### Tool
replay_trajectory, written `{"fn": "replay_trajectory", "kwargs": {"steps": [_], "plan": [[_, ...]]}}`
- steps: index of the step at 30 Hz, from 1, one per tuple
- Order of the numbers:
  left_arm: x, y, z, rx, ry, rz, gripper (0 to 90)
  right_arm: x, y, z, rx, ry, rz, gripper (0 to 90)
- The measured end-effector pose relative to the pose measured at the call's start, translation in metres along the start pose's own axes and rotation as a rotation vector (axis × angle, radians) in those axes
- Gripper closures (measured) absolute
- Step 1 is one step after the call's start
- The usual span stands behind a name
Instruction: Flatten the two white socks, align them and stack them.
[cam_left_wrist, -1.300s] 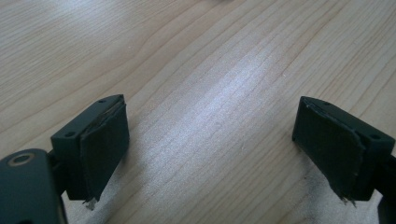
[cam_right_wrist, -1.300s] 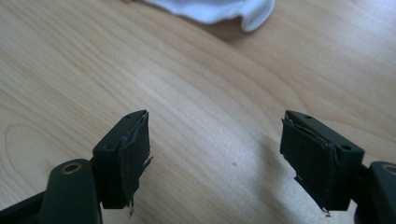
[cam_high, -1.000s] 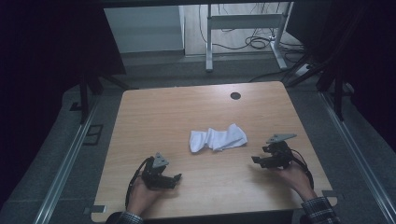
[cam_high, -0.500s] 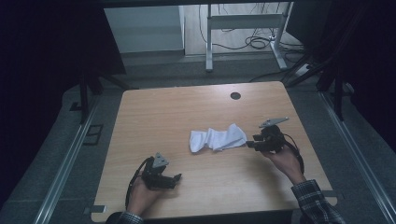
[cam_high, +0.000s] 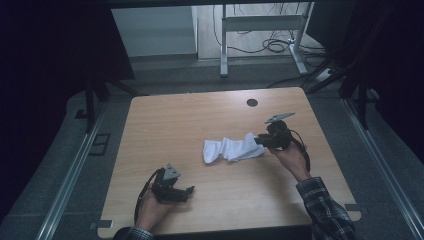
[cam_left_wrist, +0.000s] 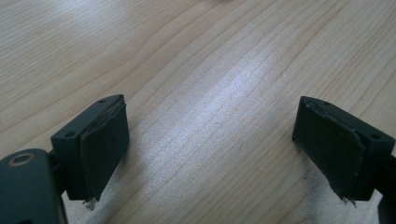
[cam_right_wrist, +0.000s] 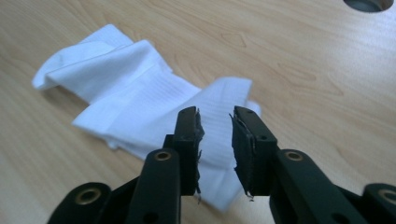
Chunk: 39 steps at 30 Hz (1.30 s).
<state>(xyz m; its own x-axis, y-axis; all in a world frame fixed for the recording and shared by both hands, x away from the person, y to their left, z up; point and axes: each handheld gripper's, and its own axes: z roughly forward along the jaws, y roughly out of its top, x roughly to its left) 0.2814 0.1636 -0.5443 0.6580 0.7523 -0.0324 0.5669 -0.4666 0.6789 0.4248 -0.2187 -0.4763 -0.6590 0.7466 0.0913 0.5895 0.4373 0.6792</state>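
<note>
White socks (cam_high: 232, 148) lie crumpled together at the middle of the wooden table (cam_high: 200, 115). My right gripper (cam_high: 259, 140) hovers at their right end. In the right gripper view its jaws (cam_right_wrist: 215, 116) stand a narrow gap apart just over the near edge of the white socks (cam_right_wrist: 140, 93), with nothing clamped between the pads. My left gripper (cam_high: 189, 190) rests near the table's front left, well apart from the socks. In the left gripper view it (cam_left_wrist: 210, 116) is wide open over bare wood.
A round cable hole (cam_high: 252, 102) sits at the table's far right, also at the top corner of the right gripper view (cam_right_wrist: 369, 3). Beyond the far edge are a metal frame (cam_high: 260, 22) and floor cables. Dark surroundings flank the table.
My right gripper has moved from the front right of the table up and left to the socks' right end. The left gripper has stayed put.
</note>
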Motion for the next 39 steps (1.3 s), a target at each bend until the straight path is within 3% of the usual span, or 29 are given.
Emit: {"fn": "replay_trajectory", "kwargs": {"steps": [8,12,17,19,20,27,35,39], "plan": [[0.0,0.0,0.0,-0.001,0.0,0.0,11.1,-0.006,0.007,0.025,0.021,-0.03,0.018,52.9],[0.0,0.0,0.0,-0.001,0.001,0.0,11.1,-0.005,0.008,0.038,0.045,-0.032,0.015,51.4],[0.0,0.0,0.0,-0.001,0.0,-0.001,11.0,0.001,0.004,0.051,0.099,-0.069,-0.046,72.4],[0.0,0.0,0.0,-0.001,0.0,-0.001,11.0,0.004,0.001,0.053,0.122,-0.06,-0.084,82.4],[0.0,0.0,0.0,-0.001,0.0,-0.001,11.0,0.004,0.001,0.053,0.122,-0.06,-0.084,82.4],[0.0,0.0,0.0,0.0,0.0,0.0,11.0,0.004,0.01,0.037,0.096,-0.019,-0.046,83.6],[0.0,0.0,0.0,0.0,0.0,-0.002,11.0,0.011,0.034,-0.006,0.05,0.025,-0.043,85.0],[0.0,0.0,0.0,0.001,0.0,-0.002,11.0,0.015,0.042,-0.018,0.034,0.035,-0.042,85.1]]}}
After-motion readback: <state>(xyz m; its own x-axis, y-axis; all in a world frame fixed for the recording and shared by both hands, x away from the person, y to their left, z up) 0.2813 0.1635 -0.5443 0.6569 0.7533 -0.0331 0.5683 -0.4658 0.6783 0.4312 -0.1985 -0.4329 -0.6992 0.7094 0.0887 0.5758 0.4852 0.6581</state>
